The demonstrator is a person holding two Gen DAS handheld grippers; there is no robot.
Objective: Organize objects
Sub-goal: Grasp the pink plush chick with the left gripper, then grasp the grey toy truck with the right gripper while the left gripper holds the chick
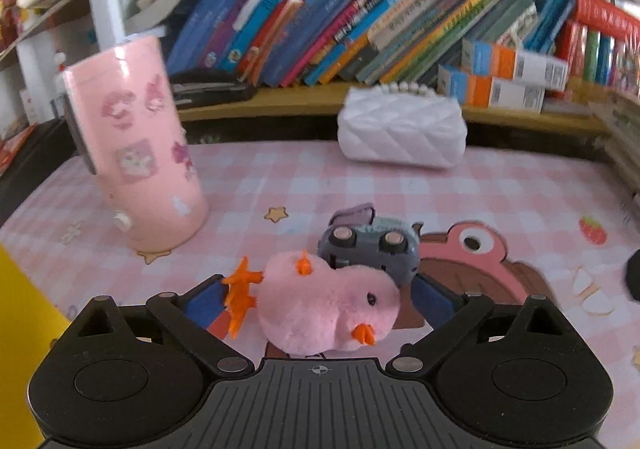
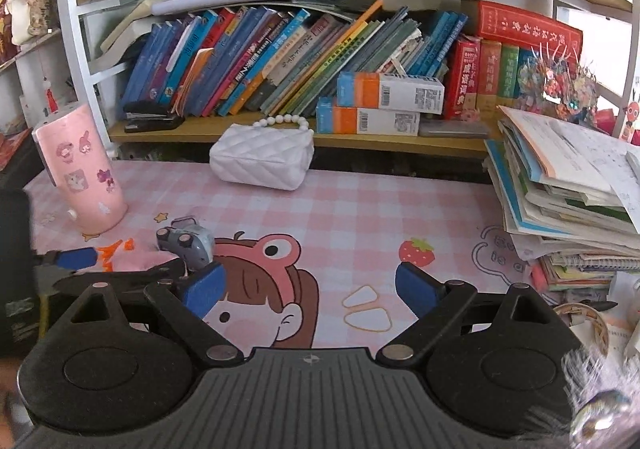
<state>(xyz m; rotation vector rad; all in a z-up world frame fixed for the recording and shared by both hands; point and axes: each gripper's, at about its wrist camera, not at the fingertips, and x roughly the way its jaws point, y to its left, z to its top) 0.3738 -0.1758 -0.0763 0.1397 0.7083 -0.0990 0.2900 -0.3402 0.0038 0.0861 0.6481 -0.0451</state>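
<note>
A pink plush chick (image 1: 320, 309) with orange beak and feet lies on the pink checked desk mat (image 1: 460, 189), between the fingers of my left gripper (image 1: 318, 289). The jaws stand wide; the right pad is clear of the plush, and the orange feet lie close to the left pad. Just behind the chick, an upturned grey toy car (image 1: 368, 249) rests wheels up. My right gripper (image 2: 311, 273) hangs open over the mat's cartoon girl, holding nothing. In the right wrist view the chick (image 2: 136, 259), the car (image 2: 188, 243) and a left-gripper finger (image 2: 76, 257) show at the left.
A pink stickered tumbler (image 1: 136, 153) stands at the mat's left. A white quilted purse (image 2: 262, 157) sits at the back under the bookshelf (image 2: 280, 137). A leaning pile of books and papers (image 2: 568, 189) and a tape roll (image 2: 588, 323) crowd the right edge.
</note>
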